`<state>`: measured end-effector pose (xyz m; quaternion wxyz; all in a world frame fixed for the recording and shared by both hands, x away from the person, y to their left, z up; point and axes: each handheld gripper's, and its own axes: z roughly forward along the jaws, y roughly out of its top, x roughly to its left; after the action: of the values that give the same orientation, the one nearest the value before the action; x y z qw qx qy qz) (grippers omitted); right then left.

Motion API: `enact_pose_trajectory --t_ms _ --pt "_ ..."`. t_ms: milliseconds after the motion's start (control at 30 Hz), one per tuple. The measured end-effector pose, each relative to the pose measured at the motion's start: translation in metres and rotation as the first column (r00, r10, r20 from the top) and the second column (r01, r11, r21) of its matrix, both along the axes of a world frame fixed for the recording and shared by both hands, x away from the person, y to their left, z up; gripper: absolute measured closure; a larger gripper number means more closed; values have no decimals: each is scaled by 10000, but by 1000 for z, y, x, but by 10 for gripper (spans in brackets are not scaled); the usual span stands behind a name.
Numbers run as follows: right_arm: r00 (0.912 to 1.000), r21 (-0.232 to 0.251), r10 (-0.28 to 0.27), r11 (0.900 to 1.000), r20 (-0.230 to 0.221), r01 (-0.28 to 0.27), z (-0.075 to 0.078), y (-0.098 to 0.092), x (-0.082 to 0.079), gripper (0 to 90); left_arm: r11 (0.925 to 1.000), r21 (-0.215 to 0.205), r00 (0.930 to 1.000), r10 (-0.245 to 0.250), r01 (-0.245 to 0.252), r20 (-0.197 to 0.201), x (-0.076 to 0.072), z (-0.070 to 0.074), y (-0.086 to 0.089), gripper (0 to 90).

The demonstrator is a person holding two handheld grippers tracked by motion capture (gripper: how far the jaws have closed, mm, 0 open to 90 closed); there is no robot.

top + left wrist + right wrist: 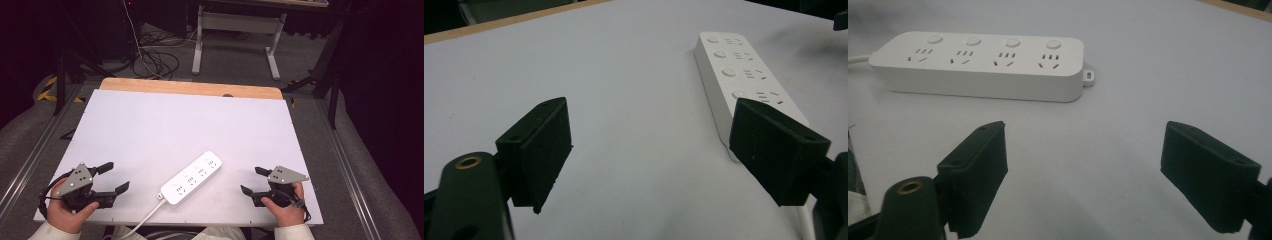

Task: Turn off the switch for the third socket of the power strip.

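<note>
A white tabletop [150, 125] was seen beneath both claws, and on it a white power strip [192, 177] was laid flat and aslant, between the two claws and touched by neither. Ahead and to the right of the left claw [114, 177] the power strip's cord end was found, partly hidden behind that claw's right jaw in the left gripper view; ahead and somewhat left of the right claw [252, 179] its long side was presented. Both claws were held with jaws spread apart and nothing between them, though the left one's jaws stood at their narrowest. The power strip was judged to be a stiff, light plastic bar, smooth and likely to slide on the tabletop if pushed rather than pinched. A hold across its narrow width, near the middle of its length, was judged the surest, the sockets and the four round buttons [993, 41] being left unpressed. The white cord [142, 220], trailed off the near edge behind the claws, was expected to drag and twist the power strip when lifted.
</note>
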<state>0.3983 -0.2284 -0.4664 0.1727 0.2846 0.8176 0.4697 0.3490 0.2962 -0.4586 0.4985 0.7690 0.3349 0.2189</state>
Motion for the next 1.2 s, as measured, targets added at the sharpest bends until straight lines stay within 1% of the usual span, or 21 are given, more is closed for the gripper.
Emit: enact_pose_trajectory --t_ms 167,233,267,333,433,533,633,667,733,900,933,967,1000,1033,1067,1100,1200 --pt "10000 -90 53 9999 -36 -53 3 2 0 226 9999 80 10000 70 -70 13 0 1 1 177" --pt "9998 -108 148 9998 -131 -150 7 4 1 260 10000 61 10000 58 -58 -14 0 1 1 171" --pt "9998 -108 148 9998 -131 -150 7 4 1 260 9999 96 10000 42 -42 -17 -1 1 0 171" --pt "9995 -112 227 9997 -209 -229 13 8 3 287 9998 185 10000 -6 7 -79 -1 0 0 156" --pt "9992 -146 297 9994 -259 -301 20 14 6 314 9999 170 10000 -4 5 -78 -1 0 0 156" --pt "9985 -88 492 9987 -254 -495 29 22 11 368 9999 133 10000 -33 34 -71 -1 0 1 156" --pt "9966 -70 741 9972 -369 -744 35 32 17 417 9999 134 10000 -41 42 -81 -1 0 1 156" --pt "9966 -70 741 9972 -369 -744 35 32 17 417 9999 140 10000 -44 46 -89 -1 0 1 156" --pt "9949 -104 890 9959 -468 -896 38 40 23 455 9999 148 9999 -50 52 -100 -1 0 1 157" --pt "9913 -362 1189 9920 -557 -1210 45 58 31 493 9999 148 9999 -29 30 -104 -1 0 1 158" --pt "9903 -418 1263 9908 -580 -1288 46 62 33 498 9999 152 9999 -30 31 -104 -1 0 1 158" --pt "9903 -418 1263 9908 -580 -1288 46 62 33 498 9999 152 9999 -30 31 -104 -1 0 1 158" --pt "9879 -519 1419 9880 -620 -1452 48 71 37 501 9999 153 9999 -28 30 -107 -1 0 1 158" --pt "9865 -553 1512 9864 -637 -1547 49 75 38 501 9999 164 9999 -33 34 -106 -1 0 1 159" --pt "9865 -553 1512 9864 -637 -1547 49 75 38 501 9999 164 9999 -33 34 -106 -1 0 1 159" --pt "9839 -639 1664 9833 -656 -1706 51 84 42 505 9998 172 9999 -35 36 -110 -1 0 1 159" --pt "9809 -749 1806 9797 -724 -1859 53 97 48 507 9999 148 10000 -35 36 -93 -2 0 2 160"
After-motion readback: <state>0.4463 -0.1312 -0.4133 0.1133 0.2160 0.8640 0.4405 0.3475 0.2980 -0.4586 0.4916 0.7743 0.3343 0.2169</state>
